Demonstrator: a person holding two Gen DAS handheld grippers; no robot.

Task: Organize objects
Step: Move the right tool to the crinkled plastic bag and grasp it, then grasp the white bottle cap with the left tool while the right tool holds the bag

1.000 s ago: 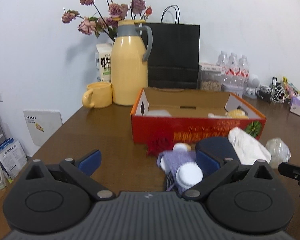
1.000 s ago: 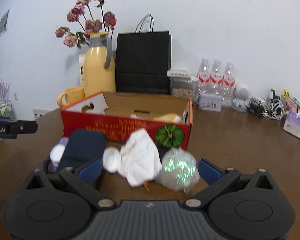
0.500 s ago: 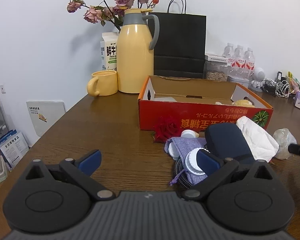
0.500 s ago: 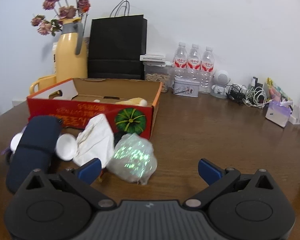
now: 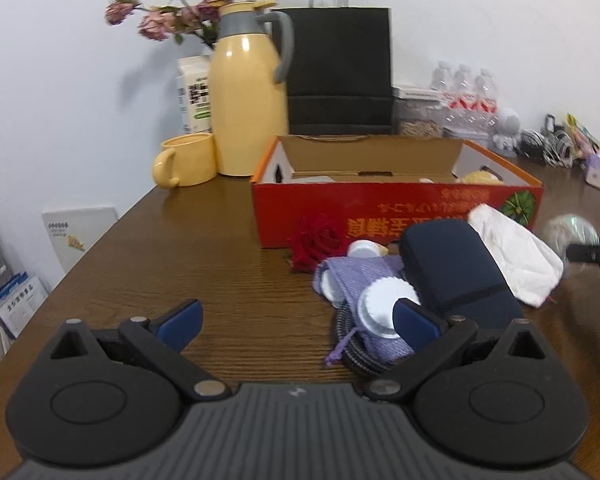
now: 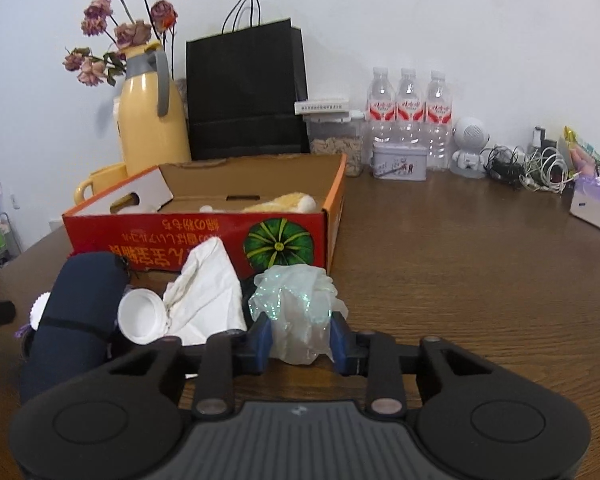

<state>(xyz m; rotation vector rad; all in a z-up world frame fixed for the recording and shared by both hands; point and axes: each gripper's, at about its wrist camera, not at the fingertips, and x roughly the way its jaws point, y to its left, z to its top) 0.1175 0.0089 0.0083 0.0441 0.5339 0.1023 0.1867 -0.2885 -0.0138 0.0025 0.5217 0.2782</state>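
Observation:
A pile lies in front of the open red cardboard box [image 5: 380, 216] [image 6: 180, 240]: a navy case [image 5: 456, 272] [image 6: 80, 304], a white cloth [image 5: 512, 256] [image 6: 208, 292], a purple cloth [image 5: 364, 276], white lids [image 5: 380, 304] [image 6: 142, 316], a red rose [image 5: 316, 240] and a sheer iridescent pouch [image 6: 296, 300] [image 5: 568, 232]. My right gripper [image 6: 302, 340] is closing, and both blue pads press the pouch's sides. My left gripper [image 5: 296, 314] is open just above the table. Its right finger sits over a white lid and the purple cloth. A plush toy [image 6: 280, 202] lies inside the box.
Behind the box stand a yellow thermos [image 5: 248, 104], a yellow mug [image 5: 184, 160], a black paper bag [image 6: 244, 92], three water bottles [image 6: 408, 108], a tin [image 6: 398, 164], tangled cables [image 6: 528, 168] and a tissue box [image 6: 594, 204]. Bare brown table [image 6: 460, 260] stretches right of the box.
My right gripper came forward onto the sheer pouch and its jaws went from wide open to closed around it. The left gripper sank slightly toward the pile.

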